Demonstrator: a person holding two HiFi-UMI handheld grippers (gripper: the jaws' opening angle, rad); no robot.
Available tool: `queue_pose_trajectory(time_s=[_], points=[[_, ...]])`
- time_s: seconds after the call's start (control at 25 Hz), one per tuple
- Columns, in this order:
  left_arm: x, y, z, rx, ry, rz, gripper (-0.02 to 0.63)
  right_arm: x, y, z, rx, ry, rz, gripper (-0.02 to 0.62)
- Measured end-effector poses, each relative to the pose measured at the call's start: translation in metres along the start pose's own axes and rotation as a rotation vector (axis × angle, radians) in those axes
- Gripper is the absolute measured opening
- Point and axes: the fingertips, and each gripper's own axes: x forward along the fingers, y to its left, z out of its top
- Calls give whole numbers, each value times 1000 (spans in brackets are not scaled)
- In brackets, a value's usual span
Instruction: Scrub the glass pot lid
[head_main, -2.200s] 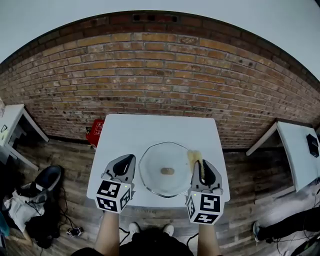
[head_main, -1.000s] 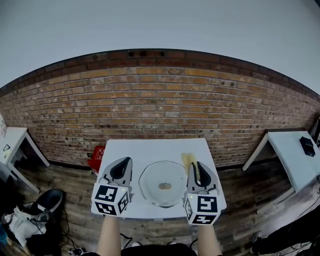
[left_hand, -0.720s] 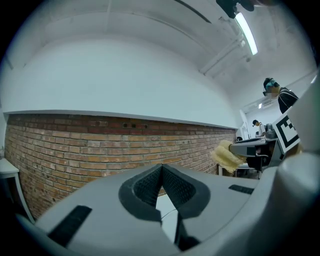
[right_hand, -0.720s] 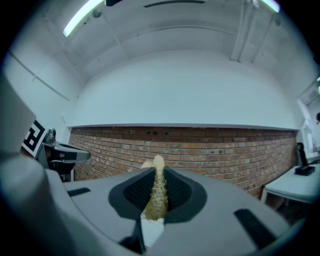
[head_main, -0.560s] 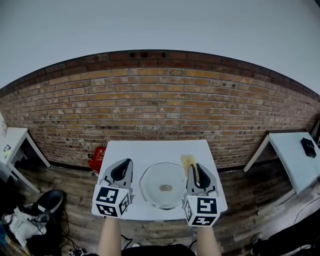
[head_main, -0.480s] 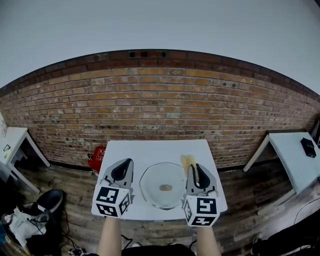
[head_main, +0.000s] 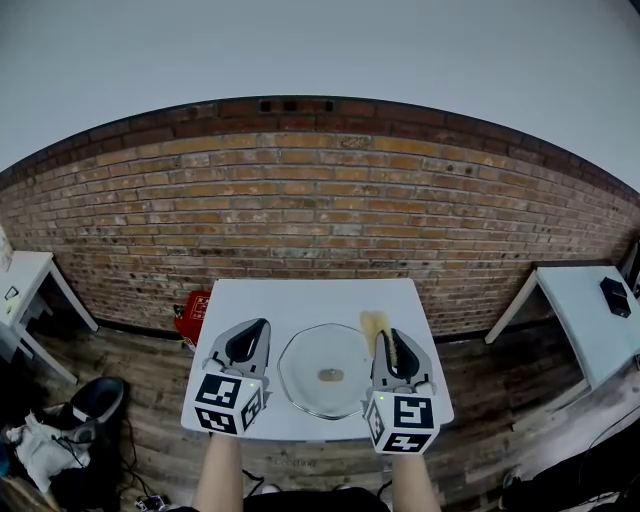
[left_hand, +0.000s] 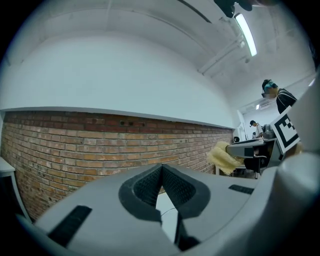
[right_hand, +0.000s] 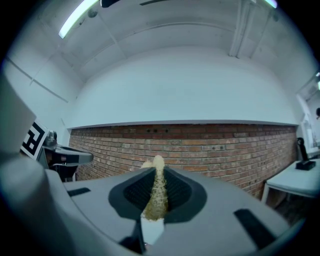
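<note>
A white table (head_main: 300, 300) stands against a brick wall (head_main: 320, 190). The glass pot lid (head_main: 322, 350) lies flat on the near half of the table, its small knob (head_main: 331, 375) facing up.

The left gripper (head_main: 255, 325) hangs just left of the lid and the right gripper (head_main: 386, 335) just right of it. Neither appears to touch the glass. The left fingers (left_hand: 145, 187) are pressed together with nothing between them. The right fingers (right_hand: 132, 192) pinch a yellow scrubber (right_hand: 156, 192), whose frayed end sticks out past the tips toward the far wall.

Scrubbing seems not to have begun. To do it well, the right gripper would likely need to tip downward so that the scrubber's free end, not the hard fingertips, meets the glass. Smooth glass on a smooth tabletop will probably slide, so the left gripper could brace the rim or knob. Short circling strokes around the knob, with moderate pressure, should suit. Only a thin strip of the scrubber is clamped, and it might twist loose.

Two bare forearms reach in side by side from the near edge. Both grippers point level toward the wall, marker cubes nearest the person.
</note>
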Motion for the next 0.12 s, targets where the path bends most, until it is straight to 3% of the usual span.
queue_pose_trajectory(time_s=[0.12], points=[[-1,0,-1,2,5,-7,11,-1,3,4,0,-4,0,55]])
